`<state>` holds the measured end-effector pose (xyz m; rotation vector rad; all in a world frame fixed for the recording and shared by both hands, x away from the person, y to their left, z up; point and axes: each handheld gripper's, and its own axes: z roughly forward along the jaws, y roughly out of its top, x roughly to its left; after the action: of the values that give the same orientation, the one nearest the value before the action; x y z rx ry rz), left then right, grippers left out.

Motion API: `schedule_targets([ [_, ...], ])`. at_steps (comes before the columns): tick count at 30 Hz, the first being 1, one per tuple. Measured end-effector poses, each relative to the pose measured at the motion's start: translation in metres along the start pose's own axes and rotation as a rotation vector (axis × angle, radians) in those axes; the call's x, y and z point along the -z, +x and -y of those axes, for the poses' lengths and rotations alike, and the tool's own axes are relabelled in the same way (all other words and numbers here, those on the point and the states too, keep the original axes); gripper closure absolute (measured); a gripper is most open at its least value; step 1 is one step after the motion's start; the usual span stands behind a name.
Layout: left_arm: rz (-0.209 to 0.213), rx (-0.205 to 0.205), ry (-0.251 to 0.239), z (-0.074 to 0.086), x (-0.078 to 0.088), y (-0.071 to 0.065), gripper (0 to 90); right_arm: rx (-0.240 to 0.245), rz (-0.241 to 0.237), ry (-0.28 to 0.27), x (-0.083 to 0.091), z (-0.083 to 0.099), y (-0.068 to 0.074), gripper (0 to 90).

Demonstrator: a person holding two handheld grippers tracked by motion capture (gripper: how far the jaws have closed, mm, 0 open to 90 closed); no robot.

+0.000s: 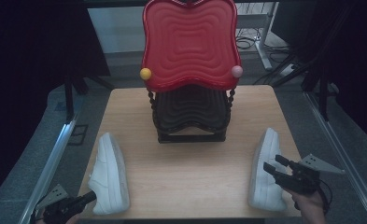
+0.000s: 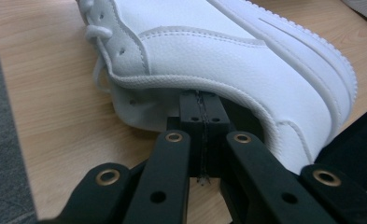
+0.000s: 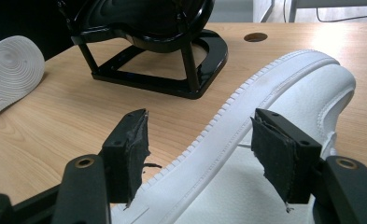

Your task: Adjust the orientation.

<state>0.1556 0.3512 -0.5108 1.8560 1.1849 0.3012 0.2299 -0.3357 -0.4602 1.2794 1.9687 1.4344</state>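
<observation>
Lying sideways on wood-grain table [image 1: 186, 163]: two pebbled white leather sneakers [image 1: 109, 173] [image 1: 266, 170]; left tongs [image 2: 204, 112] closed, right tongs [image 3: 204, 149] wide.

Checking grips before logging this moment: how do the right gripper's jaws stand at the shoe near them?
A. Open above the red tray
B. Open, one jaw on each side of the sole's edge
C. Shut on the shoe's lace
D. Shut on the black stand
B: in the right gripper view the right gripper has its jaws wide apart, with the right shoe and its ribbed sole edge running between them.

Pebbled white leather shoe [image 2: 228, 60], wood-grain table [image 2: 45, 93]
</observation>
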Motion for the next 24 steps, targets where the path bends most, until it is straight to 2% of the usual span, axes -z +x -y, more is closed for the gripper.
schedule_targets([
  [3,0.007,-0.003,0.002,-0.003,-0.003,-0.001,89.9,-0.012,0.009,0.004,0.0,0.001,-0.002,36.4],
  [6,0.004,-0.004,0.004,-0.006,-0.005,-0.002,90.0,-0.012,0.008,0.006,0.0,0.001,-0.002,36.4],
  [16,0.031,-0.024,-0.005,-0.02,-0.012,-0.009,90.0,-0.01,0.009,0.008,0.0,0.002,-0.002,36.4],
  [24,0.067,-0.049,0.01,-0.04,-0.028,-0.021,90.0,-0.009,0.014,0.006,0.001,0.002,-0.003,36.4],
])
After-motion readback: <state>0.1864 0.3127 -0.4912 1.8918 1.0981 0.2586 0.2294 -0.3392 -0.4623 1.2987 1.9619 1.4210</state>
